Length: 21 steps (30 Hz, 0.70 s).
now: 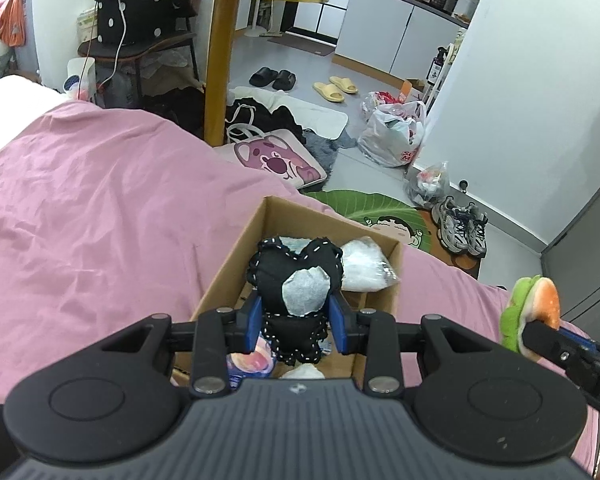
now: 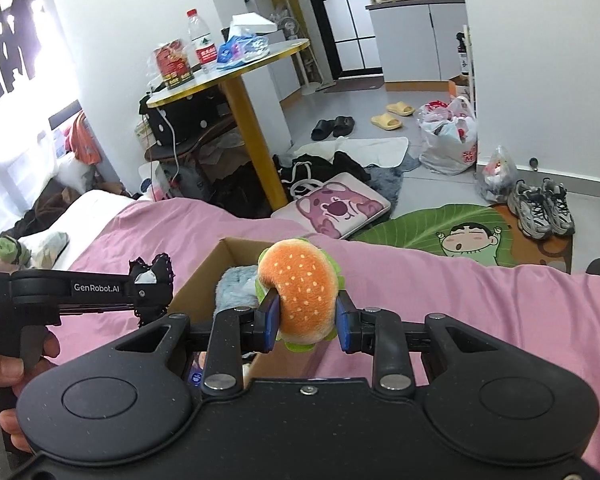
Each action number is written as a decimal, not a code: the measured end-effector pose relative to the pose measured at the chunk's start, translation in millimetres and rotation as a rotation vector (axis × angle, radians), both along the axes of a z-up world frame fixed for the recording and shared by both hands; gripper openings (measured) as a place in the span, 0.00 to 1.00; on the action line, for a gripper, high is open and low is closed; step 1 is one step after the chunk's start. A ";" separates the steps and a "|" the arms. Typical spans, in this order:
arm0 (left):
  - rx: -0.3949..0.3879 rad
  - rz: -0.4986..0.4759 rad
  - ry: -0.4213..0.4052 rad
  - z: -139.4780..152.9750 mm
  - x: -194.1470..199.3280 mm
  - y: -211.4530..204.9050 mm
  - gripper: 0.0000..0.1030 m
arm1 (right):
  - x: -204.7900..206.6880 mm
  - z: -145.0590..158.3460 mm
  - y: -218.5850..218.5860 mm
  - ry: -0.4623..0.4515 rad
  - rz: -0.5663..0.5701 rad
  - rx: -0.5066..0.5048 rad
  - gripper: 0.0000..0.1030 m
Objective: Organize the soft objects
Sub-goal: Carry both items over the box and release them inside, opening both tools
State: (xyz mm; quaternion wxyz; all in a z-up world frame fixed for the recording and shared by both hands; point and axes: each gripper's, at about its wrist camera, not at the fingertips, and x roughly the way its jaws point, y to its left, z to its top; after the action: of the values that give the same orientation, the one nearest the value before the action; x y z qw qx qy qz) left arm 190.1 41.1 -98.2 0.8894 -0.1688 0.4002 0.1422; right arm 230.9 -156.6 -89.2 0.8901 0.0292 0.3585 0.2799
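Plush toys hang over a cardboard box [image 1: 228,276] on a bed's pink sheet [image 1: 100,208], one in each handheld gripper.

Left gripper [image 1: 298,326] has its blue fingers [image 1: 251,326] pinching a black stitched plush [image 1: 296,284] above the open box, which holds a white plastic-wrapped bundle [image 1: 366,266]. Right gripper [image 2: 307,322] squeezes a hamburger plush [image 2: 302,292] just beside the box's right edge. A hand [image 2: 4,364] grips the left tool's handle.

Bright daylight — window glare, fisheye warp
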 end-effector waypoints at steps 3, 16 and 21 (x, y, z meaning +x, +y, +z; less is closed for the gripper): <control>-0.013 0.002 0.001 -1.4 0.0 8.9 0.33 | 0.0 -1.0 9.0 0.001 0.007 -0.003 0.27; -0.061 0.012 0.012 -7.7 -0.3 43.5 0.33 | 1.6 -10.2 44.5 0.038 0.044 -0.021 0.28; -0.080 0.004 0.018 -10.0 0.8 51.1 0.33 | 2.5 -11.9 52.4 0.070 0.055 -0.007 0.41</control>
State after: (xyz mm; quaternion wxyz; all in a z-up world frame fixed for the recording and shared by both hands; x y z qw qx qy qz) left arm 190.9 92.2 -108.2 0.8780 -0.2035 0.4134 0.1294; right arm 233.4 -104.2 -101.1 0.8691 0.0262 0.3910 0.3017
